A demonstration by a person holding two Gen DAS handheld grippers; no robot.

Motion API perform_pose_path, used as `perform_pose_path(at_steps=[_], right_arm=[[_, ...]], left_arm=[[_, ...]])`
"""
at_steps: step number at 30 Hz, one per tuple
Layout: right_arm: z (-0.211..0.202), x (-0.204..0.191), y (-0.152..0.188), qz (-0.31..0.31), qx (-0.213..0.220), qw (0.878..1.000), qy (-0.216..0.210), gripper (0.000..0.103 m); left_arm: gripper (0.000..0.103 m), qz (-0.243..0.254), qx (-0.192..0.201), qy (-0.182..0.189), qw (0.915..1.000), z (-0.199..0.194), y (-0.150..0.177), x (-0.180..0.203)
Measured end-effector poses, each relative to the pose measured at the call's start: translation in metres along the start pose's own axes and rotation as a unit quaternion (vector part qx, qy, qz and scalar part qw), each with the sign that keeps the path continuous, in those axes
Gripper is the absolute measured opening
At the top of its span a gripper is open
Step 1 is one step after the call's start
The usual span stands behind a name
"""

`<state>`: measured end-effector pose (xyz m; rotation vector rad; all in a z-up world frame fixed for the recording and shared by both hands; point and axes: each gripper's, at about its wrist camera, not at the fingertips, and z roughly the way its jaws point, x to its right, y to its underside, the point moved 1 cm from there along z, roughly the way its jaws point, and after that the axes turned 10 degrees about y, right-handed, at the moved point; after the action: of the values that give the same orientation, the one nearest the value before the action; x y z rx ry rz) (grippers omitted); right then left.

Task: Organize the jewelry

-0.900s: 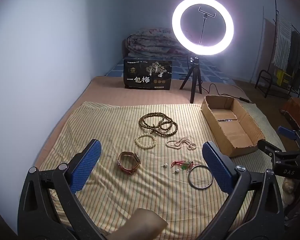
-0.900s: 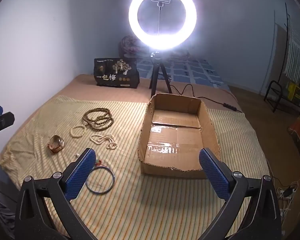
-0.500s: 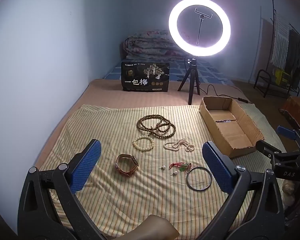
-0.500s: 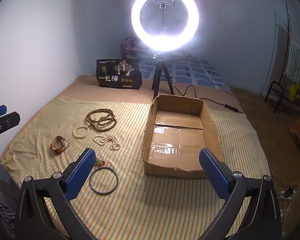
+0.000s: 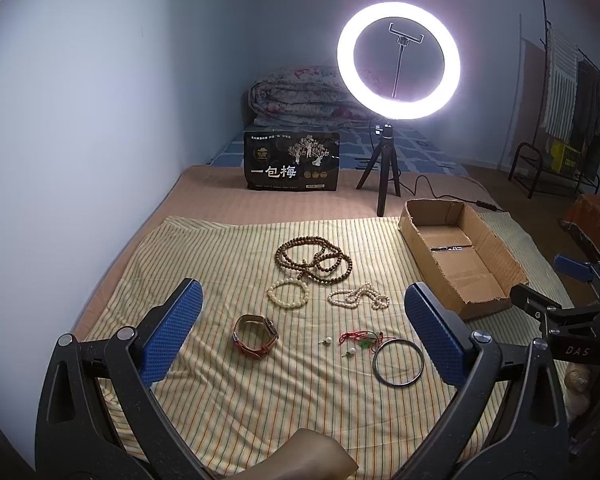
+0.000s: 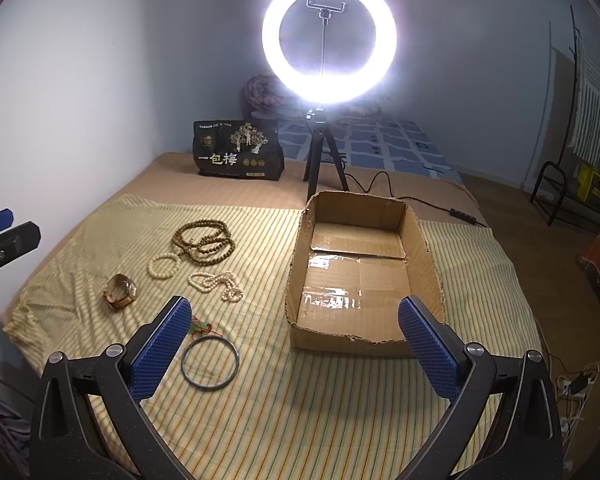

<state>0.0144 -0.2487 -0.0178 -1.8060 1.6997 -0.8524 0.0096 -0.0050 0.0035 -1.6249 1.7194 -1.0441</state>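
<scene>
Bed under a striped cloth (image 5: 228,264), ring light (image 6: 329,38) lit at the far end. Cardboard box (image 6: 364,276) on the cloth's right side, open top, long axis running toward the light. Jewelry loose to its left: brown bead necklace (image 5: 314,260), pearl strand (image 5: 358,298), watch (image 5: 256,336), metal bangle (image 6: 210,363) flat. Left gripper (image 5: 302,336) and right gripper (image 6: 294,348) both spread wide, holding nothing.

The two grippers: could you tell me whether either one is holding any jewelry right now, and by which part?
Nothing is held. The left gripper and right gripper both stand open and empty above the striped cloth.
</scene>
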Motion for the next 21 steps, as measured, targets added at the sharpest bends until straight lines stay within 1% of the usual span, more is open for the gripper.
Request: perform_pose_path(at_steps=[21], right_arm=[[0.0000, -0.0040, -0.0001, -0.002, -0.002, 1.000, -0.003, 0.102]], left_arm=[[0.103, 0.001, 0.001, 0.000, 1.0000, -0.0002, 0.0016, 0.0000]])
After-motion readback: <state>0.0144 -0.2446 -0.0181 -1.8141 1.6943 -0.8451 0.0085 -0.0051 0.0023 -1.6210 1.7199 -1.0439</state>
